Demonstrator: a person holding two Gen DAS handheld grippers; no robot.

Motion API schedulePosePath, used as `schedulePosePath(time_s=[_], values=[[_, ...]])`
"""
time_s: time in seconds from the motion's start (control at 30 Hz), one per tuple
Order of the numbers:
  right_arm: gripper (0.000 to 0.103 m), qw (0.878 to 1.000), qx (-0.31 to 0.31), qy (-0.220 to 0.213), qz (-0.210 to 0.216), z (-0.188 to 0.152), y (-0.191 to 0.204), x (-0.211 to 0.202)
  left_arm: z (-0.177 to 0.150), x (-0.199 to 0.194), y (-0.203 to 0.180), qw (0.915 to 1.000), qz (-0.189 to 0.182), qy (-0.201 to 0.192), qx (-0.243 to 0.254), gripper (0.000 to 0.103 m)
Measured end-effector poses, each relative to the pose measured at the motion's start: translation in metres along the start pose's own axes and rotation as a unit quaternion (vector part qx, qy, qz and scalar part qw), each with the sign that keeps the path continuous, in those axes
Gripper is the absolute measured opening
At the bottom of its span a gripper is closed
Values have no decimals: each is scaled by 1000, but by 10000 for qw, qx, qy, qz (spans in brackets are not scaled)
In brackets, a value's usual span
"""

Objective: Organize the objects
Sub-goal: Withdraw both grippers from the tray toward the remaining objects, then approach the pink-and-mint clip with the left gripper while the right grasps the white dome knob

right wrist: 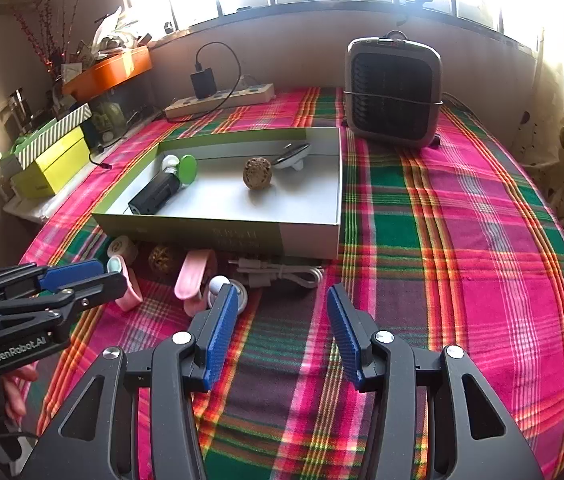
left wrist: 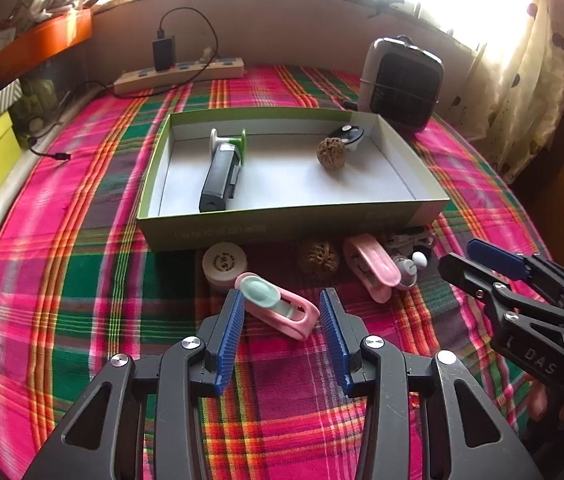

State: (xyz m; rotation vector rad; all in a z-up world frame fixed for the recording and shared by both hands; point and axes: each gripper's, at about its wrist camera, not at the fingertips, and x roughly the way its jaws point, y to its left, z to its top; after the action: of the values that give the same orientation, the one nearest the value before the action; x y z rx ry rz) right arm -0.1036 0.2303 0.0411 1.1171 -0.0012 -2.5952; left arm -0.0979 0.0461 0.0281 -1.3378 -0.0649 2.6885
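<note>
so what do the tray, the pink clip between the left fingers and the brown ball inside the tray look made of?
Tray: looks like matte cardboard, thin folded walls, printed green outside.
Pink clip: smooth molded plastic, slight sheen.
Brown ball: rough, wrinkled, possibly a dried nut or seed; unclear.

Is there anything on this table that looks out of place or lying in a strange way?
Nothing is damaged or spilled. Several small things lie loose in front of the green box instead of inside it: two pink clips, a round white jar, a brown walnut-like ball and a bundled white cable. The left gripper straddles one clip.
</note>
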Motion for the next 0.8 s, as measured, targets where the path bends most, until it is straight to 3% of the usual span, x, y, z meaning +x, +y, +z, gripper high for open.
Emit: schedulePosePath(time_s=[0.8], values=[[49, 9997, -98, 160, 142, -6, 9, 6, -12, -9, 19, 9987, 513, 51, -43, 39]])
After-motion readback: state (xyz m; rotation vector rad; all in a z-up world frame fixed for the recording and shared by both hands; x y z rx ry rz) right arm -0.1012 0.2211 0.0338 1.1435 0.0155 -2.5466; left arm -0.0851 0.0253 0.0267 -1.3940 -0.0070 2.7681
